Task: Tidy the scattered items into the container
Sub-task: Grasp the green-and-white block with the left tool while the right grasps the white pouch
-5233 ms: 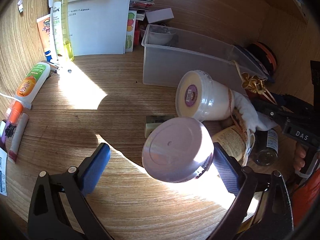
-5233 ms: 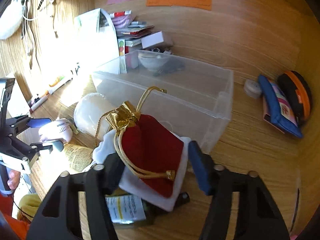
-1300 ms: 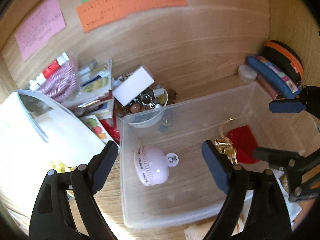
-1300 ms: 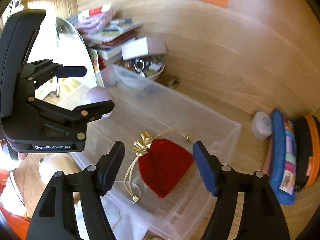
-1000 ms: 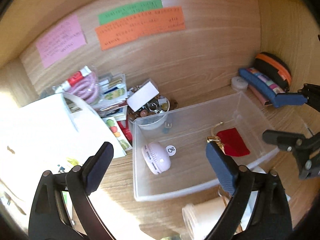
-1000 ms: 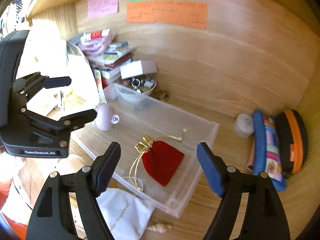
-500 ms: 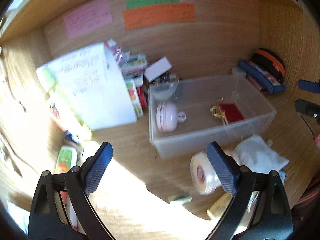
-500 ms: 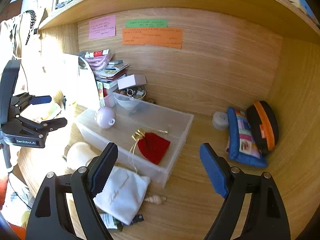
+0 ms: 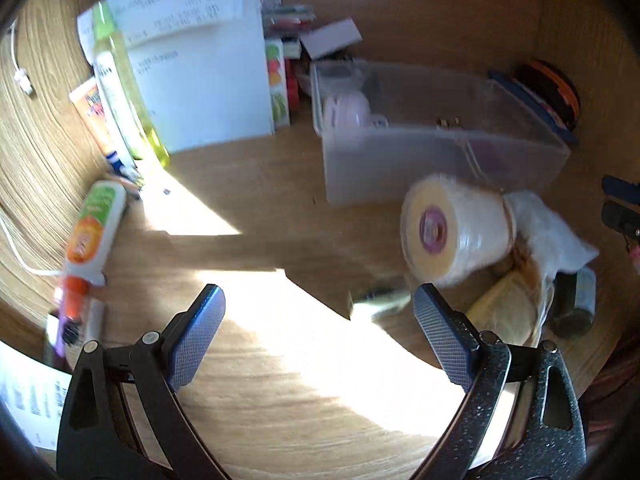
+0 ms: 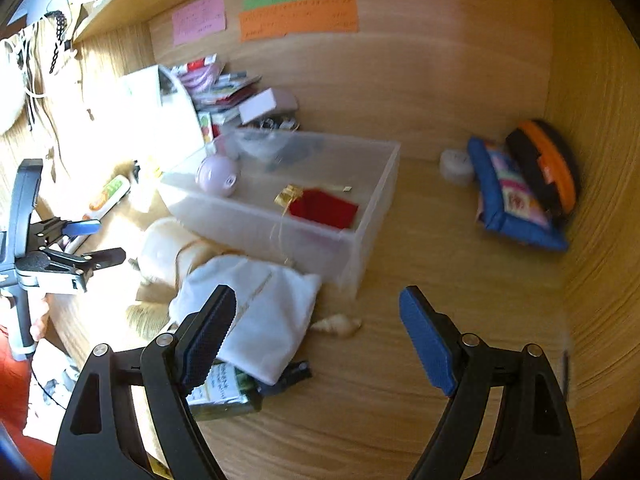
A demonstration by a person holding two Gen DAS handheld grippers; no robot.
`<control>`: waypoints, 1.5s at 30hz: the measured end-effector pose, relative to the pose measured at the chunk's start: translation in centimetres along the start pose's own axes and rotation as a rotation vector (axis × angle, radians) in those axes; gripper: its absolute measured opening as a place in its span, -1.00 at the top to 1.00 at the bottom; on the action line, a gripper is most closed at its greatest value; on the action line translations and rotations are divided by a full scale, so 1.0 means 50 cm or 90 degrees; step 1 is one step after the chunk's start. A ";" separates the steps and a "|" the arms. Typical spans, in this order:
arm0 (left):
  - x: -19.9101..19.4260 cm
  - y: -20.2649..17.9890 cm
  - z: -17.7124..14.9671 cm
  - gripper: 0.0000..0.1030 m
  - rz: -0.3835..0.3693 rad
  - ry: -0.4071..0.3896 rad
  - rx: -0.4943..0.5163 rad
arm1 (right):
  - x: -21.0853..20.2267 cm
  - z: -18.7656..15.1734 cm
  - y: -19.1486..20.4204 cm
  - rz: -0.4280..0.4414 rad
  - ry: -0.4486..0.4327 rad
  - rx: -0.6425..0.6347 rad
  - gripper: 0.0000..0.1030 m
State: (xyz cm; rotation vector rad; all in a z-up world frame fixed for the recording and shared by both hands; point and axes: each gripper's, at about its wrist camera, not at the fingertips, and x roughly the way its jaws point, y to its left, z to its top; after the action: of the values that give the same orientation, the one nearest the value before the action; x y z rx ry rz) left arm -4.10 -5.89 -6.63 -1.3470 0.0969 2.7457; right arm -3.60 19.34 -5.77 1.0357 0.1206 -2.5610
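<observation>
While both sets of jaws are being held wide and empty, the white pouch is being faced nearest by the right gripper, lying just left of its jaws near the counter's front edge; the left gripper is being kept by the tub.

The white pouch hides most of the bottle.

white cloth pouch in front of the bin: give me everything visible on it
The white pouch is a soft, matte cloth bag lying flat and slightly rumpled on the wooden desk, just in front of the clear plastic bin. Faint gold script runs across it. One corner reaches the bin's front wall. It drapes over a dark glass bottle and lies against a cream tub tipped on its side. A small seashell lies beside it. Neither tongs touch it.
</observation>
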 end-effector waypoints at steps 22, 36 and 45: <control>0.045 -0.032 -0.012 -0.25 -0.031 0.016 0.023 | 0.122 0.009 0.104 0.047 0.083 -0.083 -0.64; 0.040 -0.050 -0.010 0.30 -0.038 -0.005 0.046 | 0.150 0.009 0.096 0.076 0.100 -0.081 -0.63; 0.028 -0.048 -0.017 0.30 -0.025 -0.013 0.044 | 0.127 0.008 0.127 0.064 0.072 -0.123 0.17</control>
State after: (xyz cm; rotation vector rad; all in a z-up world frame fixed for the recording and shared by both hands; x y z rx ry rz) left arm -4.04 -3.53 -8.30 -1.2888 0.1603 2.6982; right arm -5.70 11.43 -9.45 1.0823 0.3307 -2.3483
